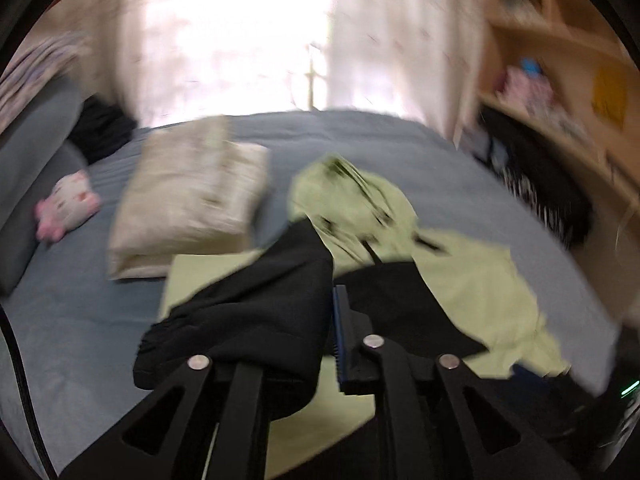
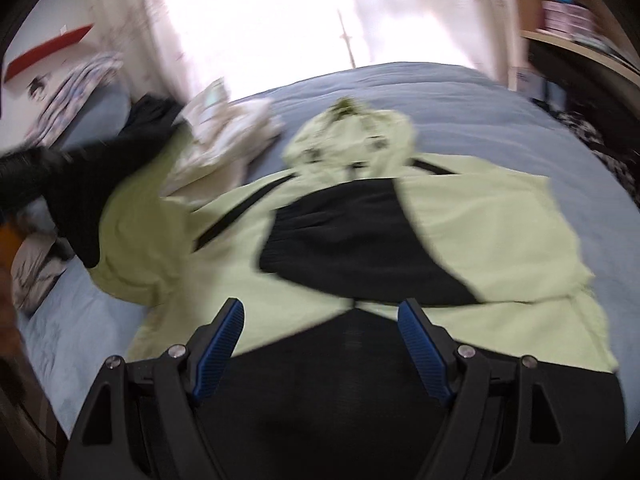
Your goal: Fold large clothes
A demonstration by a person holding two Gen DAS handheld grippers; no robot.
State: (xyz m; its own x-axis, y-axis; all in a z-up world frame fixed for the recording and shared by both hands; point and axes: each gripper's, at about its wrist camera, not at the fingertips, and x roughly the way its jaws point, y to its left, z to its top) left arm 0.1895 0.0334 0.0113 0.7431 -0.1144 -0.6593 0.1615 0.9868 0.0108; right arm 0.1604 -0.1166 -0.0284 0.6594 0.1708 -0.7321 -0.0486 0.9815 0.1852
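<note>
One jacket (image 2: 480, 232), one folded stack (image 1: 188, 204), one plush toy (image 1: 68, 204).

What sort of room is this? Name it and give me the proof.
Most likely a bedroom. The green-and-black jacket is spread on a wide bed with a blue cover, a folded cream bedding bundle and a pink plush toy lie on it, and pale curtains hang behind.
</note>
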